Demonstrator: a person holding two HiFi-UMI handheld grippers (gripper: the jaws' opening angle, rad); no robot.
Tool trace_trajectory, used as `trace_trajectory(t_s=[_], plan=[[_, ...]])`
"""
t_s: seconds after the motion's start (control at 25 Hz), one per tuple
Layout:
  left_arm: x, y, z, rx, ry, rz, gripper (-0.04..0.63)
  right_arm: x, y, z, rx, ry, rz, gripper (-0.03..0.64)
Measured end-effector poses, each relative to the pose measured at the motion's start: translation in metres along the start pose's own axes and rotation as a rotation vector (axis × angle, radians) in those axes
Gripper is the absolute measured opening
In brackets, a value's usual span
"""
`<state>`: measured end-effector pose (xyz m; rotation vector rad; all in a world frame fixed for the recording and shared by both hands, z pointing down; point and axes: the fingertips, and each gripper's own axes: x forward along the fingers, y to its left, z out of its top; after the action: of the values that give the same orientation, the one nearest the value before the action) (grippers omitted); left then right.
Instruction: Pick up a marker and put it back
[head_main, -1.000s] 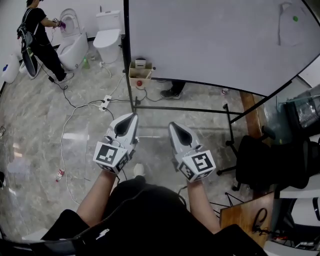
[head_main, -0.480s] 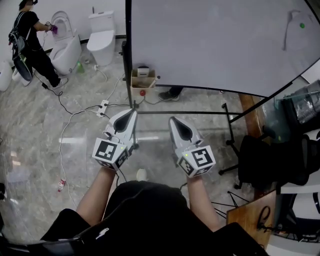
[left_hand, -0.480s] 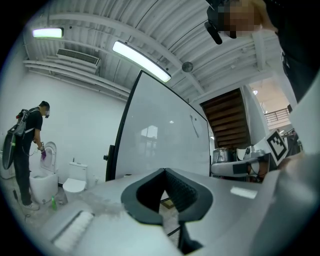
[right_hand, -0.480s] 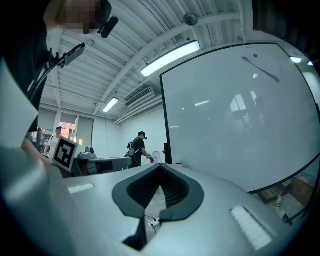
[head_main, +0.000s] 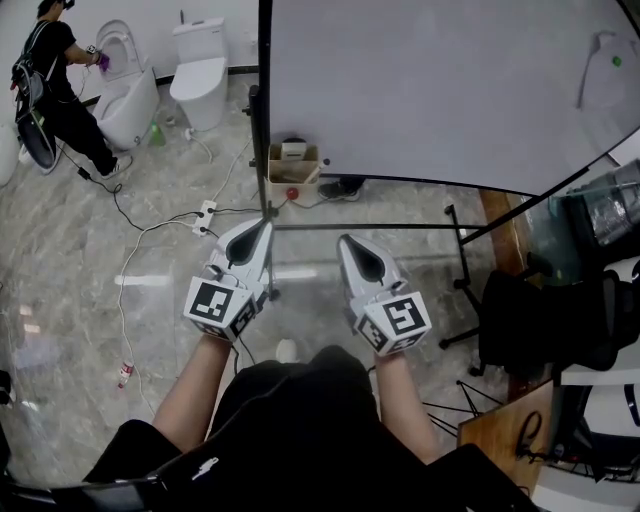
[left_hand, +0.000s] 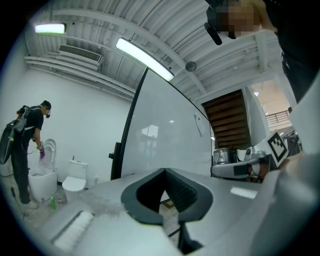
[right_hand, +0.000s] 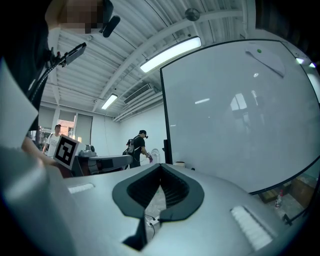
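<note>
A large whiteboard (head_main: 430, 90) on a black stand fills the top of the head view; it also shows in the left gripper view (left_hand: 160, 130) and in the right gripper view (right_hand: 240, 115). No marker shows clearly; a small green dot (head_main: 617, 60) sits near the board's top right corner. My left gripper (head_main: 266, 230) and right gripper (head_main: 343, 247) are held side by side, level, pointing at the board's lower edge and short of it. In each gripper view the jaw tips meet with nothing between them: left gripper (left_hand: 164, 170), right gripper (right_hand: 161, 165).
A cardboard box (head_main: 292, 165) with a red thing in it sits under the board. Cables and a power strip (head_main: 208, 212) lie on the marble floor, with a bottle (head_main: 124, 373) nearer. A person (head_main: 55, 85) bends over toilets (head_main: 200, 65) far left. A black chair (head_main: 530, 320) and wooden desk (head_main: 500, 430) stand right.
The whiteboard, box and floor cables have slid down and nearer in the head view as I move towards the board. Both grippers keep their place in the view and stay shut.
</note>
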<state>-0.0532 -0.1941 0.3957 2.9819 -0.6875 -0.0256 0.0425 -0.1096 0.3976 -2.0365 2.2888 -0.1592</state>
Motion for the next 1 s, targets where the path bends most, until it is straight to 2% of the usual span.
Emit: trace_trajectory(t_s=[0.36, 0.68, 1.0], plan=[[0.018, 0.013, -0.004, -0.027, -0.026, 0.027, 0.003, 0.028, -0.023, -0.001, 0.021, -0.006, 0.052, 0.009], [0.054, 0.024, 0.0, -0.015, -0.006, 0.117, 0.003, 0.068, -0.051, 0.007, 0.007, 0.006, 0.167, 0.009], [0.088, 0.031, -0.001, -0.008, -0.04, 0.177, 0.003, 0.103, -0.088, 0.002, 0.005, 0.047, 0.256, 0.009]])
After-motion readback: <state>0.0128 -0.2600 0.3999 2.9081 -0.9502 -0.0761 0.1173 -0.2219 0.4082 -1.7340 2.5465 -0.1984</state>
